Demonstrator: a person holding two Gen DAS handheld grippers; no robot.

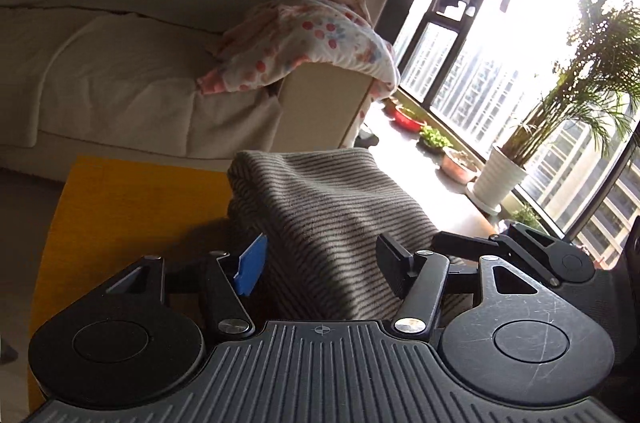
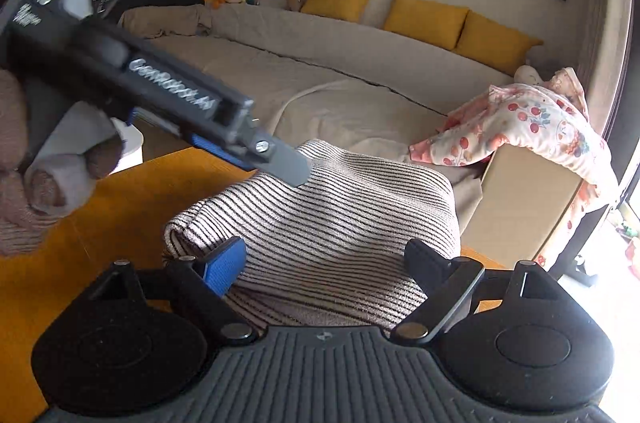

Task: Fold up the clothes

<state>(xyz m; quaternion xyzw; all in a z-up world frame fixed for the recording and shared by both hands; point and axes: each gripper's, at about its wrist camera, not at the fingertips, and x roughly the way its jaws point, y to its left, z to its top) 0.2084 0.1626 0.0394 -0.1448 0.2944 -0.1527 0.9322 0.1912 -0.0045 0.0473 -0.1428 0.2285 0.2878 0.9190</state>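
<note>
A folded grey-and-white striped garment (image 1: pixel 332 219) lies on the yellow table (image 1: pixel 132 207). My left gripper (image 1: pixel 324 263) is open, its fingers on either side of the garment's near edge, not pinching it. In the right wrist view the same striped garment (image 2: pixel 320 223) lies between the open fingers of my right gripper (image 2: pixel 324 267). The left gripper (image 2: pixel 280 163) comes in from the upper left there, its tip touching the garment's far top edge. The person's hand holds it at the far left.
A beige sofa (image 2: pixel 320 63) with yellow cushions (image 2: pixel 424 13) stands behind the table. A floral blanket (image 2: pixel 540 127) drapes over its armrest. Potted plants (image 1: pixel 504 175) stand along the bright window at the right. A rolled towel stack (image 2: pixel 40 179) sits at the left.
</note>
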